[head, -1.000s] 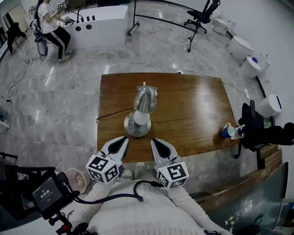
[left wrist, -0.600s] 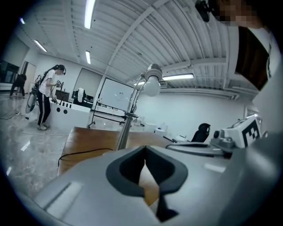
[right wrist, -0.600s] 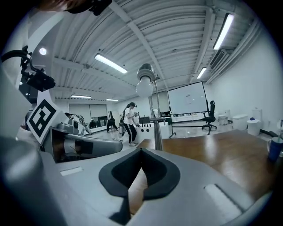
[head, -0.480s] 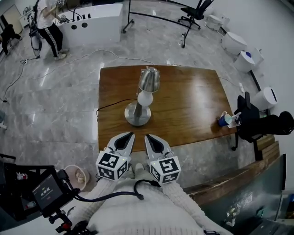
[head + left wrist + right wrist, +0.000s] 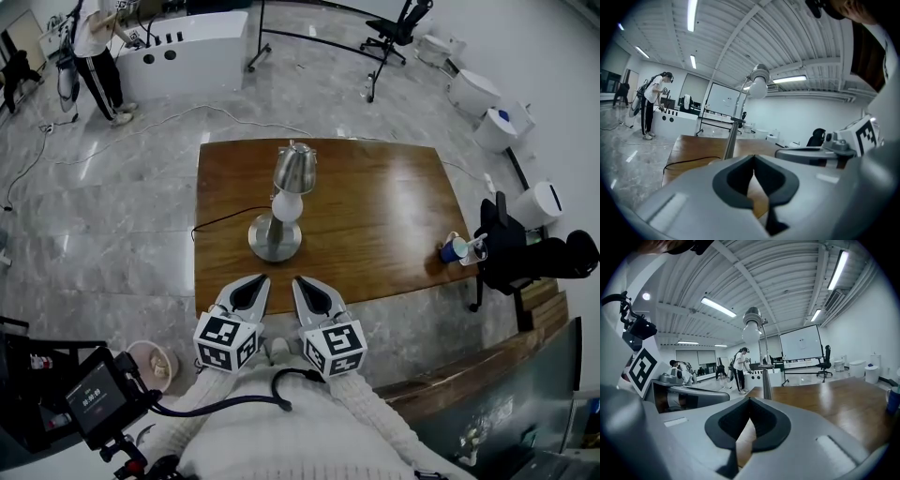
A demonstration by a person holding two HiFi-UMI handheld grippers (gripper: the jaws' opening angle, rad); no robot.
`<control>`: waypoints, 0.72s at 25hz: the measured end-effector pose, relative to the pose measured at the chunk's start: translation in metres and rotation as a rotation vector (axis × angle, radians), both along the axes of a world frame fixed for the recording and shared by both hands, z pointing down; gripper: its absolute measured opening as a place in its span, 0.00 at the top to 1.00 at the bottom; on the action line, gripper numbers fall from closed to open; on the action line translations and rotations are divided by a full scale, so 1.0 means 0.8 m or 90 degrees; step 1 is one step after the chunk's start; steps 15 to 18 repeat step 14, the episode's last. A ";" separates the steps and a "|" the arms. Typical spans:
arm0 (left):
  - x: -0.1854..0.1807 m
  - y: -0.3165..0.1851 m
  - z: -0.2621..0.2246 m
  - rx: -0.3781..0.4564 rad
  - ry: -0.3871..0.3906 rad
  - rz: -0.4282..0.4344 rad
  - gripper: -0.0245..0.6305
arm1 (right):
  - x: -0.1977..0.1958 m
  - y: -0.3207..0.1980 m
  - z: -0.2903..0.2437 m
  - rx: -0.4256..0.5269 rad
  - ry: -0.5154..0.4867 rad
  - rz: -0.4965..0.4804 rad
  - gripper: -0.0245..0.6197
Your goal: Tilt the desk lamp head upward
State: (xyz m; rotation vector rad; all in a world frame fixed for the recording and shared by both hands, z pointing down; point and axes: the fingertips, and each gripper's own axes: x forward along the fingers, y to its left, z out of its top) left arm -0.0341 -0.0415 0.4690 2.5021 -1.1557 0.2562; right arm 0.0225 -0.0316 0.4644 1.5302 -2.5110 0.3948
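Currently the table (image 5: 394, 225) is carrying the lamp (image 5: 286, 204), which is standing left of centre. The left gripper (image 5: 257, 279) and right gripper (image 5: 302, 281) are hovering side by side at the near edge, short of the lamp, jaws closed and holding nothing.

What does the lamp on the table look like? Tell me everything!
The desk lamp is shiny silver metal. It has a round flat base, a thin pole and a cone-shaped head with a white bulb poking out underneath. It stands upright on the brown wooden table, left of middle. A black cord runs from it to the table's edge. Nothing else touches it.
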 end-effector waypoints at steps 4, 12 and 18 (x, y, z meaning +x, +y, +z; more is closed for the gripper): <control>0.000 -0.002 0.000 0.000 -0.003 0.002 0.95 | -0.010 -0.001 -0.003 0.002 -0.004 -0.030 0.96; 0.011 -0.002 -0.004 0.007 -0.006 0.014 0.95 | -0.013 -0.007 0.000 -0.006 -0.013 -0.045 0.96; 0.015 -0.002 -0.005 0.008 -0.008 0.017 0.95 | -0.012 -0.007 0.001 -0.007 -0.012 -0.046 0.96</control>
